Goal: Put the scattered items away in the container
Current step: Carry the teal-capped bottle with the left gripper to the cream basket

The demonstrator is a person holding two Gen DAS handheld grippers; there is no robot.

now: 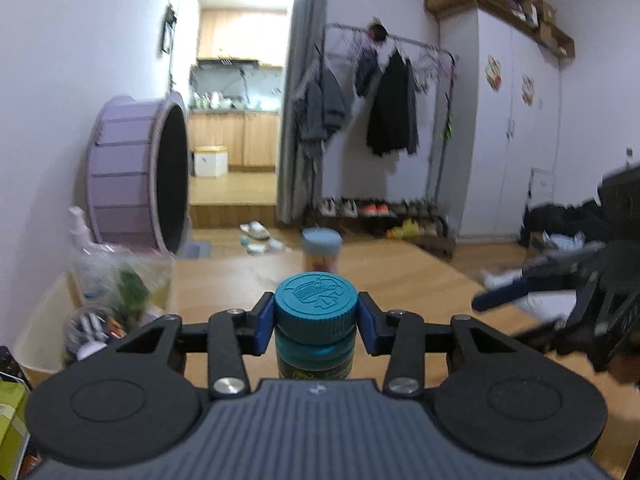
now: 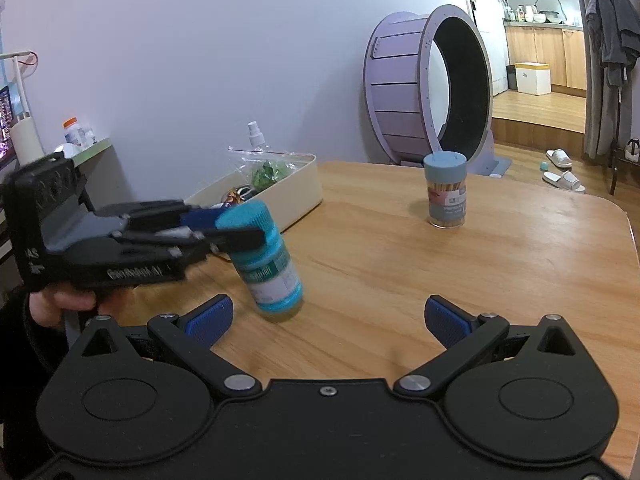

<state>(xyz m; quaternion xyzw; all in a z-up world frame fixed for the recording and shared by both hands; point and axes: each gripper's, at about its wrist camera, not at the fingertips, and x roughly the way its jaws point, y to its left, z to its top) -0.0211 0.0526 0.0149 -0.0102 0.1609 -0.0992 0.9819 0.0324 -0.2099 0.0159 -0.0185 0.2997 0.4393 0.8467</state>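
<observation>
My left gripper (image 1: 316,322) is shut on the cap of a teal-capped bottle (image 1: 315,320). In the right wrist view the same gripper (image 2: 240,224) holds the bottle (image 2: 270,268) tilted, its base at or just above the wooden table (image 2: 400,264). A cream container (image 2: 280,196) stands at the table's back left with a bag of green items and a spray bottle inside; it also shows in the left wrist view (image 1: 44,332). A toothpick jar with a blue-grey lid (image 2: 445,190) stands upright further right, also in the left wrist view (image 1: 321,249). My right gripper (image 2: 326,320) is open and empty.
A large purple wheel (image 2: 428,88) stands on the floor behind the table. The table's right edge (image 2: 628,240) is rounded. A clothes rack (image 1: 384,120) and shoes stand by the far wall. A green box (image 1: 12,420) sits at the near left.
</observation>
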